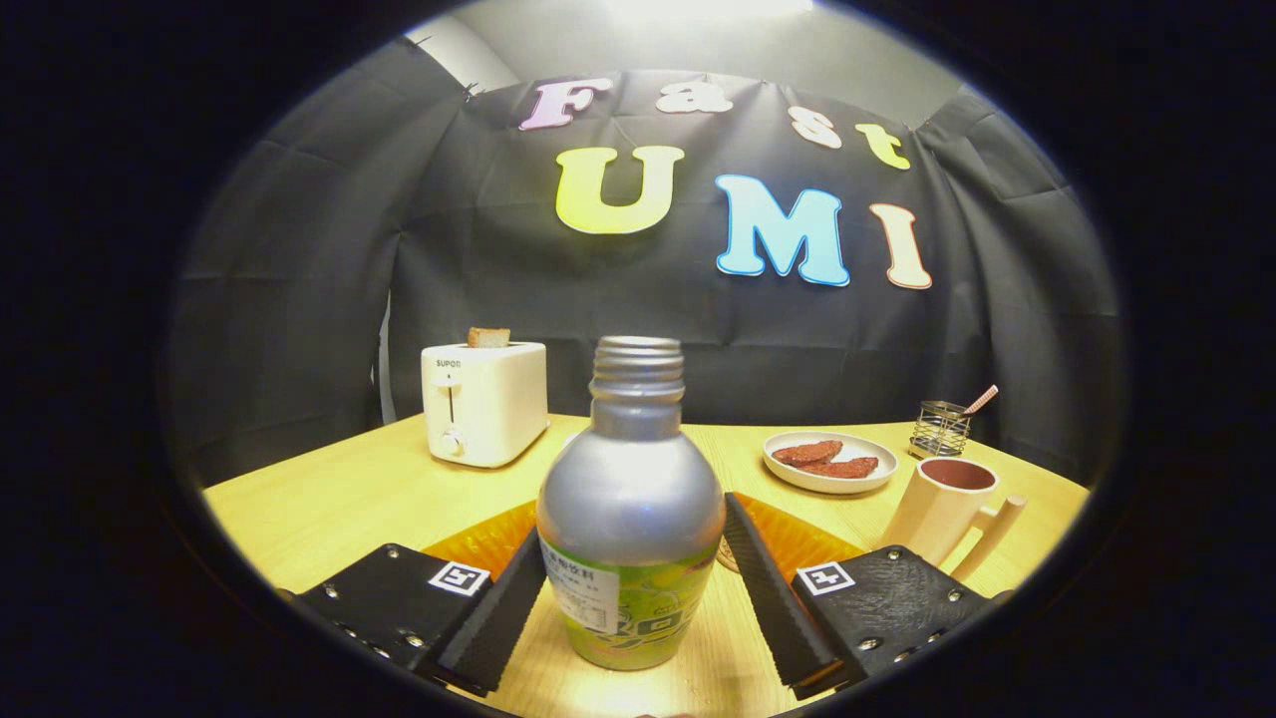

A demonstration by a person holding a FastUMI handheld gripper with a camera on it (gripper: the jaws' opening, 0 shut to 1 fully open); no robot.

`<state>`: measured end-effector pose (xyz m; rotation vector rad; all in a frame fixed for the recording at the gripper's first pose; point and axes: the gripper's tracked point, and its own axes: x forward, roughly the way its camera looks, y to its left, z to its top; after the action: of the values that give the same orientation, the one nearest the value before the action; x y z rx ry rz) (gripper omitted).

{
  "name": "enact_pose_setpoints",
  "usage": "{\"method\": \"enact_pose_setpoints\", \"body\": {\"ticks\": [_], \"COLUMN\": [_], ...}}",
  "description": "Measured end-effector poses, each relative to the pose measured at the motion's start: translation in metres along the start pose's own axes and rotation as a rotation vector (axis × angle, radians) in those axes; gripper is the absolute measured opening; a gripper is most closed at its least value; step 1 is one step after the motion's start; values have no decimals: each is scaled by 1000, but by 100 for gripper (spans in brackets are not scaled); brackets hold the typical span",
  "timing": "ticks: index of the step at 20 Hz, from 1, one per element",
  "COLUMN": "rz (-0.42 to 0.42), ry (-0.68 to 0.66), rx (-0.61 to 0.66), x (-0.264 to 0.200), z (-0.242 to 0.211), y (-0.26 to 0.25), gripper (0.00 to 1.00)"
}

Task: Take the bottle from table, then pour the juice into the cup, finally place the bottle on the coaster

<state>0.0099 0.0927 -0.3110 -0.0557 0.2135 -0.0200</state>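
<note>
A silver bottle [630,499] with a green label and no cap stands upright on the wooden table [329,499]. It sits between the fingers of my gripper [633,534], which is open; the fingertips [525,573] flank its widest part very closely on both sides. An orange ribbed coaster [488,543] lies flat just beyond the bottle, partly hidden by it and by the fingers. The cream cup [937,509], with a handle and a dark reddish inside, stands beyond the right finger.
A white toaster [485,402] holding a slice of bread stands at the back left. Behind the cup are a white plate [830,462] with reddish-brown pieces and a small wire holder [940,429] near the booth wall.
</note>
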Motion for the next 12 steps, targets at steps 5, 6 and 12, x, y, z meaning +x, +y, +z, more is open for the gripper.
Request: {"method": "enact_pose_setpoints", "body": {"ticks": [5, 6, 12], "rz": [0, 6, 29], "ry": [4, -2, -23], "rx": [5, 26, 220], "x": [-4, -5, -3], "z": [3, 6, 33], "y": [-8, -9, -36], "gripper": [79, 79, 78]}}
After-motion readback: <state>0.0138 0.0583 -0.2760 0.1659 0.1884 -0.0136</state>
